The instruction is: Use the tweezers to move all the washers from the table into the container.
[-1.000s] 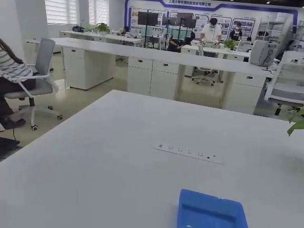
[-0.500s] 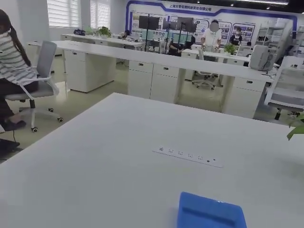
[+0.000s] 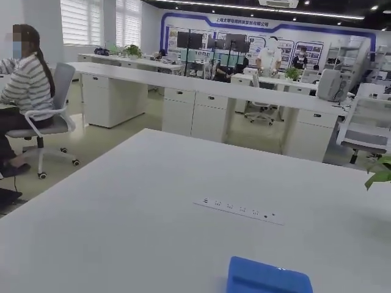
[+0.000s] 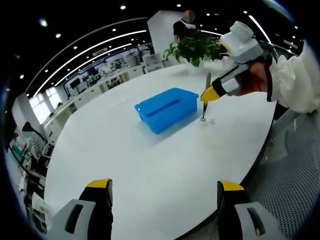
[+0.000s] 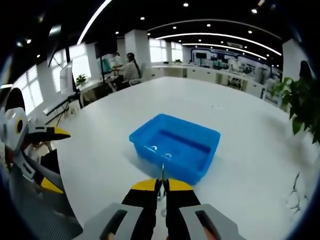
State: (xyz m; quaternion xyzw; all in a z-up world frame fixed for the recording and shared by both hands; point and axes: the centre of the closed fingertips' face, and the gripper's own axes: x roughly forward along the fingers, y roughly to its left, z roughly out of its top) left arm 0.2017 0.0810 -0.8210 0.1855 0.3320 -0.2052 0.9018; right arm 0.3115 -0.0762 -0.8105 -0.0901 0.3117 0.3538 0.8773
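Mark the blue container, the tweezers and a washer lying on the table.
blue container (image 4: pixel 172 120), left gripper view, near side wall.
tweezers (image 4: pixel 204 110), left gripper view, lower shaft.
washer (image 4: pixel 213 120), left gripper view, the ring itself, just beside the tweezers' tip.

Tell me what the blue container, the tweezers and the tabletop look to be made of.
The blue container is probably moulded plastic: even saturated colour, rounded rim, soft sheen. The tweezers are likely metal: a thin, straight grey strip, though too small to judge the finish. The tabletop is smooth, even white with a dull sheen, perhaps laminate; the look leaves that open.
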